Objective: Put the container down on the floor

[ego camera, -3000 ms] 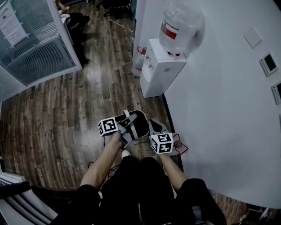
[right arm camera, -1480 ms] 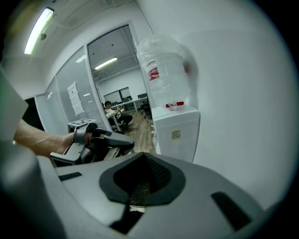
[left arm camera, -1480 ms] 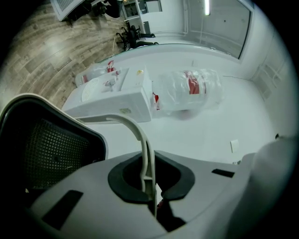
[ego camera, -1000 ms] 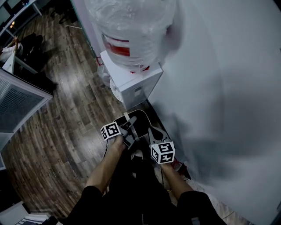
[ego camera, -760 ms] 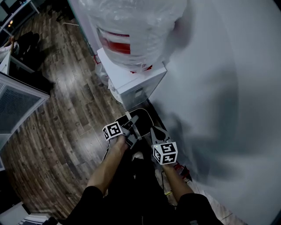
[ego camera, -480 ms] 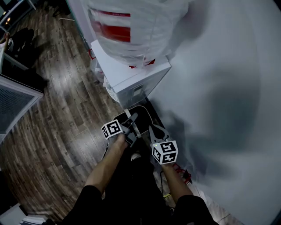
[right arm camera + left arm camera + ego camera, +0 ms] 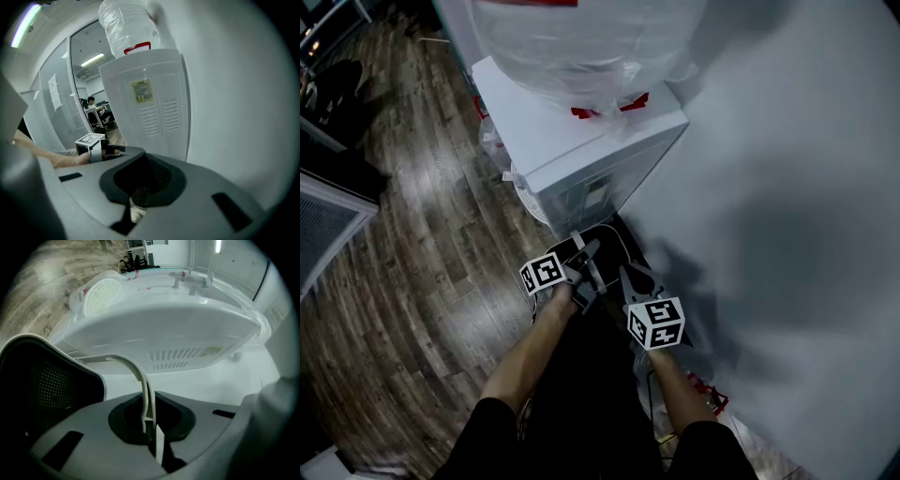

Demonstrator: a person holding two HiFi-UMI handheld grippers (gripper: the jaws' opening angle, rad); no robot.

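The container [image 7: 602, 246] is a black mesh bin with a white rim and a thin white handle [image 7: 140, 379]. It hangs low over the wood floor, between the water dispenser and the wall. My left gripper [image 7: 584, 265] is shut on the handle; in the left gripper view [image 7: 151, 428] the strip runs down into the closed jaws, with the mesh wall [image 7: 44, 387] at the left. My right gripper [image 7: 627, 278] is at the bin's right edge. In the right gripper view [image 7: 136, 200] it is shut, with black mesh and a white bit of rim pinched between the jaws.
A white water dispenser [image 7: 581, 150] with a large clear bottle [image 7: 581, 42] stands just ahead. The white wall [image 7: 787, 187] is close on the right. Wood floor [image 7: 394, 281] spreads to the left. A red cord [image 7: 710, 397] lies by the wall. A seated person [image 7: 92, 106] is far off.
The view has closed in on the dispenser, which now looms larger and lower. Both grippers and the bin keep the same hold and have shifted slightly toward the wall.
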